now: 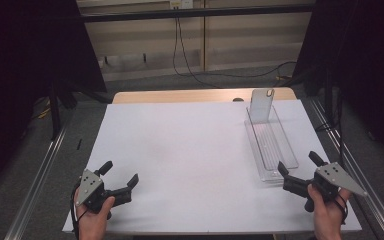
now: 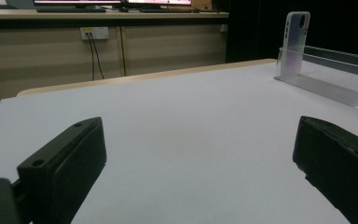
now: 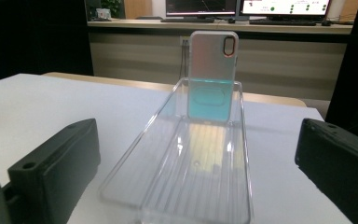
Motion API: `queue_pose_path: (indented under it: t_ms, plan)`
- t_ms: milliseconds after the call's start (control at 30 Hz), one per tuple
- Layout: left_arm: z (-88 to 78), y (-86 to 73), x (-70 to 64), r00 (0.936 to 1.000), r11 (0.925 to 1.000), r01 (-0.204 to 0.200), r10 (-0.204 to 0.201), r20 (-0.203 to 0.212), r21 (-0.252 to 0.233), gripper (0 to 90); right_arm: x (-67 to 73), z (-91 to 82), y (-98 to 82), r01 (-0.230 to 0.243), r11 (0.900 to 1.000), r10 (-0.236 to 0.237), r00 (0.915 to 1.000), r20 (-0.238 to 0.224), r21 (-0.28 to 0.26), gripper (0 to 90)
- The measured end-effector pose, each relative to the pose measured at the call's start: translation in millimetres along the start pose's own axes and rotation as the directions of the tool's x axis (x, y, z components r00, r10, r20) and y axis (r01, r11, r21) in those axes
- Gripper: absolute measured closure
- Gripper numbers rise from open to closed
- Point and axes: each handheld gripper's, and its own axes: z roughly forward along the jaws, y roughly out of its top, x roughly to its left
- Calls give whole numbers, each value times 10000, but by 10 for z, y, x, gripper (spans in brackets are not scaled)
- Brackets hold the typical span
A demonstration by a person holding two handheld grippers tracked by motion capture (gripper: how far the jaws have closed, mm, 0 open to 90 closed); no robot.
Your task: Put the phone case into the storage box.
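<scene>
A long clear plastic tray (image 1: 272,145) lies on the right side of the white table (image 1: 190,150). A translucent phone case (image 1: 261,105) stands upright against the tray's far end. In the right gripper view the tray (image 3: 191,186) runs away between the jaws, with the phone case (image 3: 213,70) at its back. My right gripper (image 1: 300,162) is open just short of the tray's near end, with nothing between its fingers. My left gripper (image 1: 120,172) is open over bare table at the front left. From the left gripper view the phone case (image 2: 294,44) stands far right.
A wooden table edge (image 1: 180,95) runs behind the white surface. Metal rails (image 1: 35,185) flank the table on both sides. Cables (image 1: 190,65) hang down the back wall. Monitors sit on a desk (image 3: 223,23) beyond the table.
</scene>
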Motion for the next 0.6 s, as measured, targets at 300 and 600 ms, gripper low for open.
queue_pose_path:
  t_ms: [300, 600]
  plan:
    - [-85, -39, 6, 9998, 9999, -155, 156, -89, 53, 29, 38, -106, -188, 355, 9987, -359, 9993, 87, 360, 0]
    - [-80, -41, 4, 10000, 9999, -64, 63, 76, 136, 29, -29, -73, -265, -24, 9981, 24, 10000, 3, 618, 0]
